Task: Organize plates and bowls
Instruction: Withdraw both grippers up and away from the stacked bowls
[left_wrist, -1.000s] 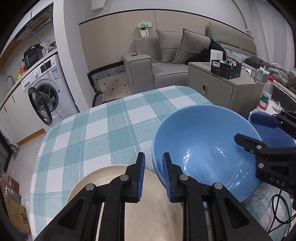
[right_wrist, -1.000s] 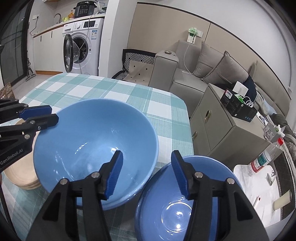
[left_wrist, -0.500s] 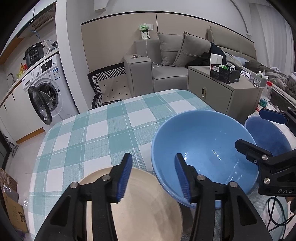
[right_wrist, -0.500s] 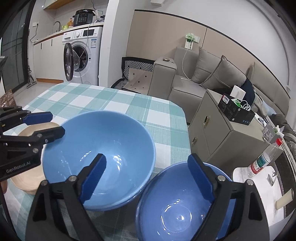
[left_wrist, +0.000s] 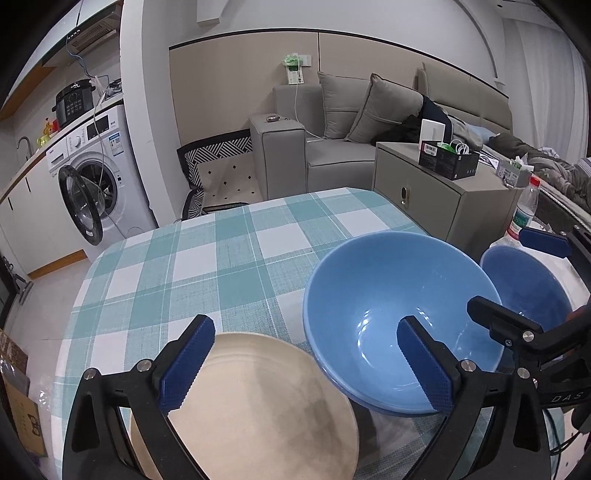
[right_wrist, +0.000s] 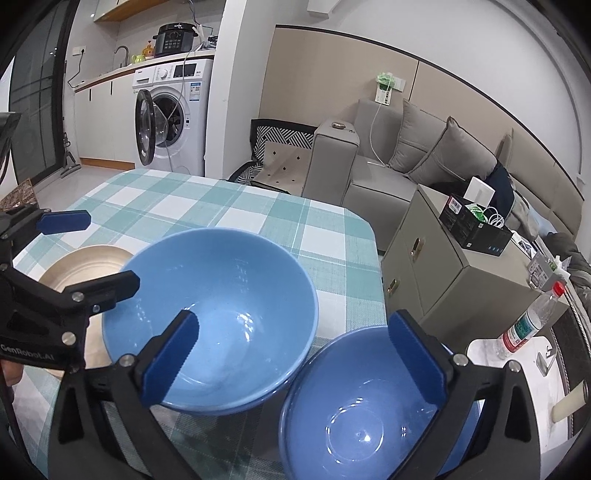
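Observation:
A large light-blue bowl (left_wrist: 388, 306) sits on the checked table (left_wrist: 207, 258), also in the right wrist view (right_wrist: 221, 295). A beige plate (left_wrist: 258, 406) lies to its left, seen too in the right wrist view (right_wrist: 85, 258). A darker blue bowl (right_wrist: 369, 406) sits at the table's right edge, also in the left wrist view (left_wrist: 524, 280). My left gripper (left_wrist: 304, 365) is open wide, above the plate and the light-blue bowl's rim. My right gripper (right_wrist: 293, 358) is open wide, straddling both bowls from above.
A grey cabinet (left_wrist: 436, 192) with a black box stands beyond the table's right corner. A plastic water bottle (right_wrist: 532, 321) stands on a white surface at the right. A washing machine (left_wrist: 88, 184) with an open door and a grey sofa (left_wrist: 332, 147) stand behind.
Both grippers opened from nearly shut to wide open and pulled back and up from the bowls. The bowls and plate stayed in place.

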